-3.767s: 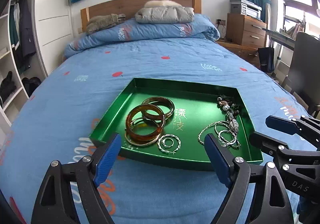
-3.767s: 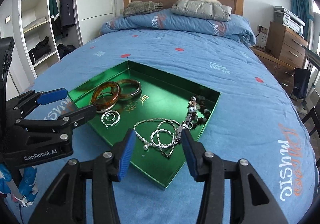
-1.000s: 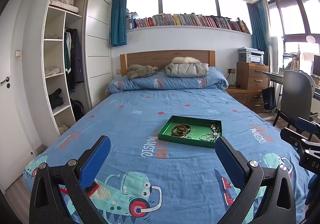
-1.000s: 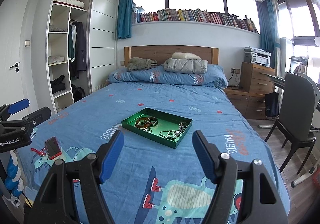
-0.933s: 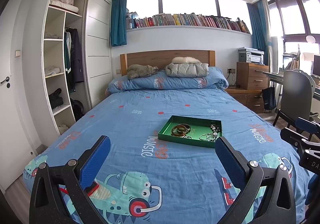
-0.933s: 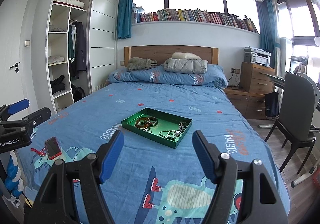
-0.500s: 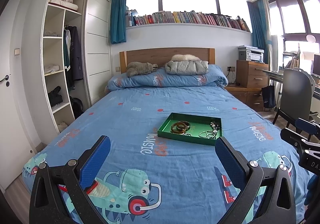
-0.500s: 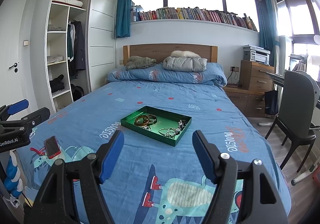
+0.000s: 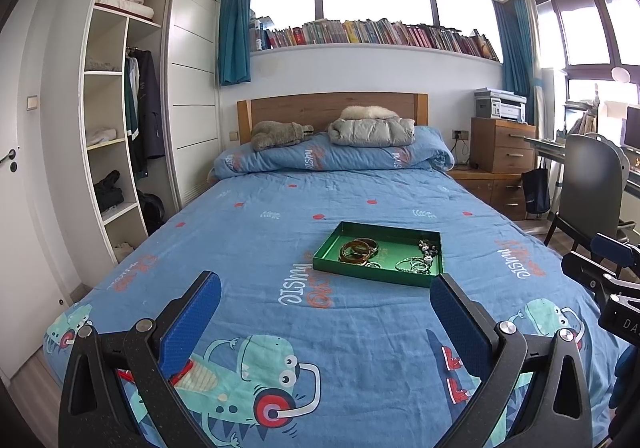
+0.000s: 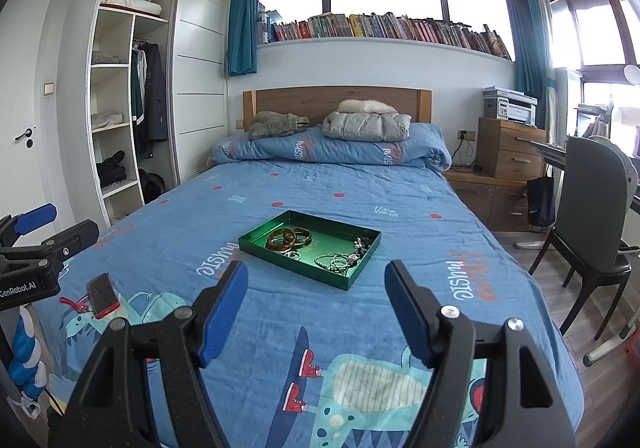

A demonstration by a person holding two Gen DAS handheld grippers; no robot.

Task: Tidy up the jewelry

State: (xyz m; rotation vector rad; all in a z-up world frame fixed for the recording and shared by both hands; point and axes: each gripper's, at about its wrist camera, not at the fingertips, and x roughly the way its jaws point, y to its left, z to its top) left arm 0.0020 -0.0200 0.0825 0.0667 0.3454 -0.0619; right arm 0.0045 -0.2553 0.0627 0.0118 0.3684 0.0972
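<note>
Left wrist view: you've backed both tools far off since a few seconds ago, when the shallow green metal tray (image 9: 416,279) filled the frame right under the fingers; over the last second it only creeps slightly closer. Nothing left the tray, so sorting looks either done or paused, my guess. The tray sits mid-bed on the blue cartoon-print bedspread (image 9: 248,248), toward its right half. Amber and brown bangles (image 9: 357,250) stack at the tray's left end, silver chain necklaces (image 9: 414,264) with a dark bead cluster at its right end. Your left gripper (image 9: 322,312) hangs above the foot edge of the bed, level, pointing at the headboard, jaws spread wide, holding nothing.

Right wrist view: same pull-back. The tray (image 10: 332,279) lies rotated, near corner toward you, well apart from the tool. Your right gripper (image 10: 316,302) hovers over the foot of the bed, jaws released, empty, aimed at the tray. A red phone (image 10: 103,295) lies near the bedspread's left foot corner.
</note>
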